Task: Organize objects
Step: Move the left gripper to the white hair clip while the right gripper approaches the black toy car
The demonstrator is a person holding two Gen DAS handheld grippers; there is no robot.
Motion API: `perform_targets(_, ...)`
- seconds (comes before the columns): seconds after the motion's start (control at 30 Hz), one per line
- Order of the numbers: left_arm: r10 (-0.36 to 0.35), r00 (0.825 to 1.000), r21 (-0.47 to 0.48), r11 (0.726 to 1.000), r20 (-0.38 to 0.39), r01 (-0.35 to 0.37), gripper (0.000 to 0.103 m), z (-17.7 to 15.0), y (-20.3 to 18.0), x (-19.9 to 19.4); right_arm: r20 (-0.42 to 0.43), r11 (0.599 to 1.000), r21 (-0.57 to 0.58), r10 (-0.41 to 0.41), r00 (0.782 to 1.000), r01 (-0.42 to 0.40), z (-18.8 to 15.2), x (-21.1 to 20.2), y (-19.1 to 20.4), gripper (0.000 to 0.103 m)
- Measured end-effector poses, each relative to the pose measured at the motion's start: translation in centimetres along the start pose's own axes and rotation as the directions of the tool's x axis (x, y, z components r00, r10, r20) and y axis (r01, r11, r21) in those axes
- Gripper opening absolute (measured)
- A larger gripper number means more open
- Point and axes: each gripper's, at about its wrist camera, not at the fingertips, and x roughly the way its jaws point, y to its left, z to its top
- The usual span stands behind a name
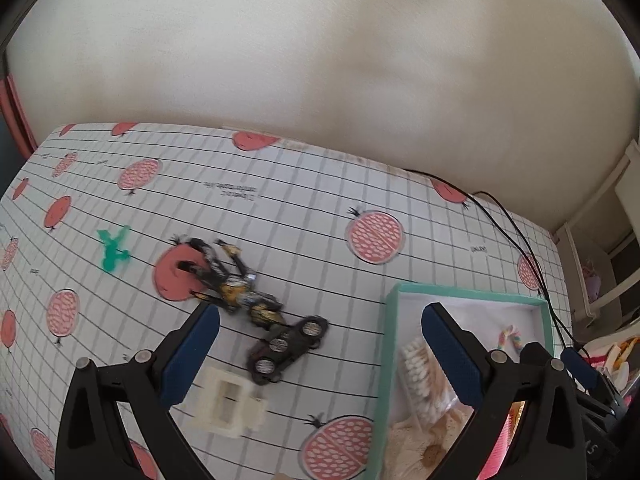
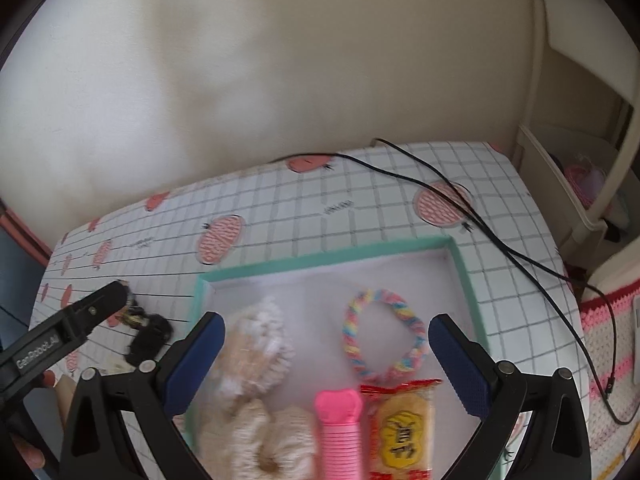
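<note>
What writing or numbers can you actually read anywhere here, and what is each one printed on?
"GenRobot.AI": side of the left gripper, seen from the right wrist camera.
"15": partly cut off on dark gear at the lower right, left wrist view.
Yellow snack packet: large characters, too blurred to read.
Tablecloth: small printed lines, too small and blurred.

Toy car (image 1: 286, 350) and robot figure (image 1: 232, 280) lie left of the tray (image 1: 386, 344).

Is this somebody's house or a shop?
Probably a room in a home. A table wears a pomegranate-print cloth, toys like a little black car lie on it, and a teal box holds hair scrunchies and a snack. A crocheted cover sits beside it.
</note>
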Motion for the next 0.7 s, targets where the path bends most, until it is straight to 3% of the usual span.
perform_targets(0.4, 0.066, 0.995, 0.022, 0.998, -0.071, -0.064, 0.101, -0.9, 4.5, -0.8, -0.012, 0.994, -0.069, 0.086, 0.996, -0.087, -0.1, 0.2, 7.1, 0.103)
perform_targets(0.7, 0.101, 0.981, 0.086, 0.992, -0.166, -0.088, 0.101, -2.0, 5.6, 1.1, -0.028, 0.992, -0.071, 0.100, 0.995, -0.101, -0.4, 1.1, 9.3, 0.103)
